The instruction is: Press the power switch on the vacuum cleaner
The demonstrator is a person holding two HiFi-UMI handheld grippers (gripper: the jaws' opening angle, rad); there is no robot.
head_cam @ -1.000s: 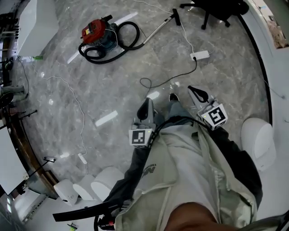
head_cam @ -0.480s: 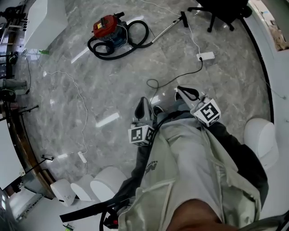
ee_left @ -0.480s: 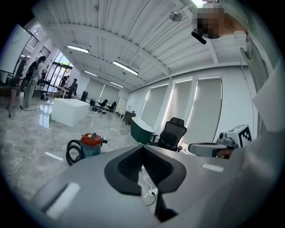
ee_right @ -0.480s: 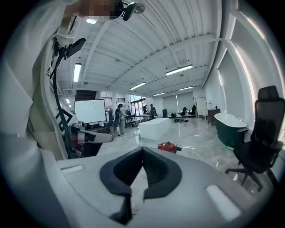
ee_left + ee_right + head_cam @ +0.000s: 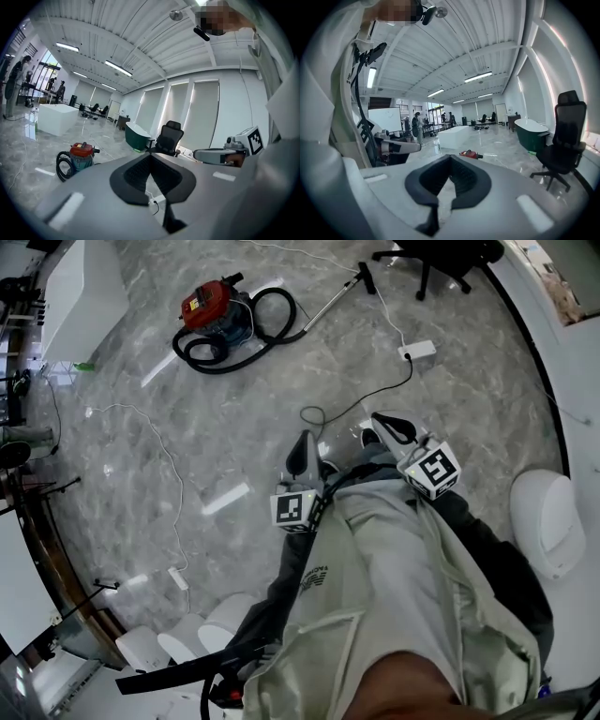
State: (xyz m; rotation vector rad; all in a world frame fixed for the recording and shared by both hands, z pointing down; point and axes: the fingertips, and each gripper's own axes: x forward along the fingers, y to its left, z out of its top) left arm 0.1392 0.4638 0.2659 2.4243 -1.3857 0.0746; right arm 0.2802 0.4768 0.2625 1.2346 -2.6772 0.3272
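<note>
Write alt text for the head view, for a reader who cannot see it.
A red vacuum cleaner with a coiled black hose sits on the grey marble floor, far ahead of the person. The left claw and right claw are near the body, both shut and empty.

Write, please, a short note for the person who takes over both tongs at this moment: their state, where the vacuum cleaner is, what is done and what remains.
Left tongs: shut, nothing in them, held low in front of the body.
Right tongs: shut, nothing in them, held beside the left ones.
Vacuum cleaner: red, on the floor well ahead and to the left, far from both tongs.
Power strip: on the floor ahead to the right.
Done: nothing at the vacuum cleaner yet.
Left: walk to it, find the power switch (too small to see from here), probably press it with one shut tip.
</note>
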